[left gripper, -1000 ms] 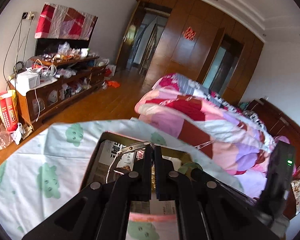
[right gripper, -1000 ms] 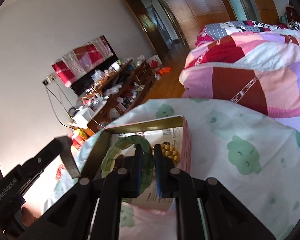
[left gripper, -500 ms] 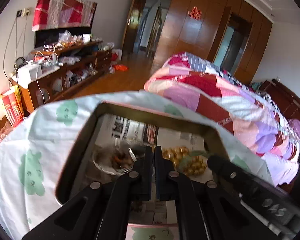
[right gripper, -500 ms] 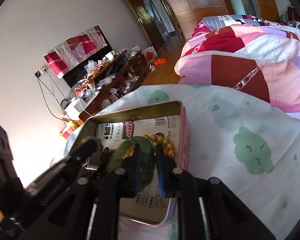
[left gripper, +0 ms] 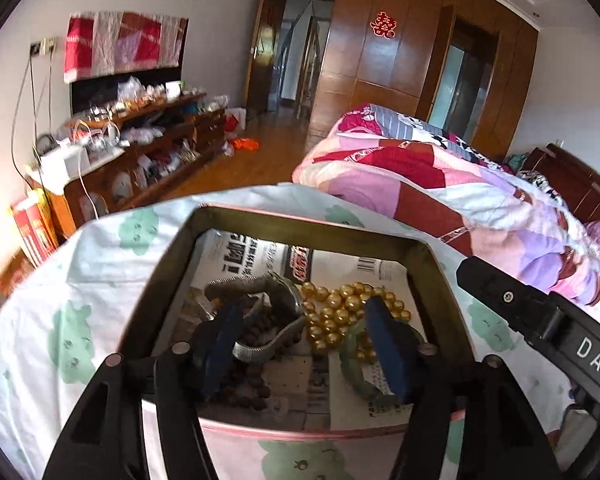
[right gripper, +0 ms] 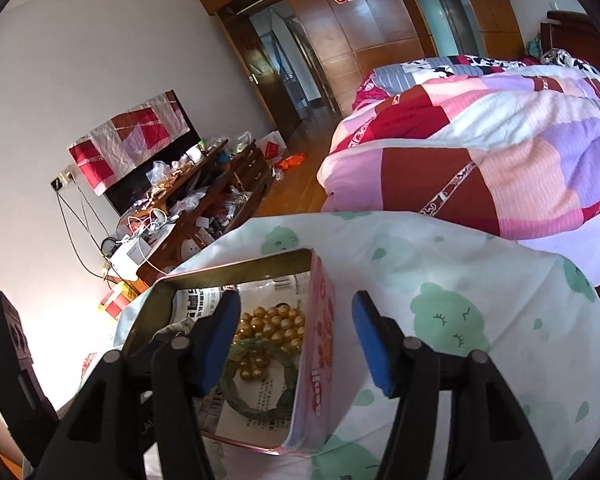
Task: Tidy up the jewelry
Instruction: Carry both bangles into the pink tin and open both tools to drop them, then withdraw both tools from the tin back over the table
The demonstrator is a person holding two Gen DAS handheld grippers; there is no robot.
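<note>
Both jaws have just sprung apart over the rectangular pink tin box (left gripper: 308, 236) sitting on the white cloth with green cartoon prints (left gripper: 72, 280). The left hand-held gripper (left gripper: 300, 344) hangs wide over the box's newspaper-lined bottom, nothing pinched between its blue pads (left gripper: 220, 344); beneath it lie a silver mesh watch band (left gripper: 268, 288) and a string of dark brown wooden beads (left gripper: 252, 380). Just beside those sits a heap of gold-coloured round beads (left gripper: 340, 308), and a translucent green bangle (left gripper: 364, 376) rests on the paper, touching the gold beads.

The right hand-held gripper (right gripper: 296, 340) is wide too, empty, straddling the box's right wall: one pad inside above the green bangle (right gripper: 256, 384), the other outside over the cloth. Behind, a patchwork quilt in pink, red and purple (right gripper: 480, 160) covers the bed.
</note>
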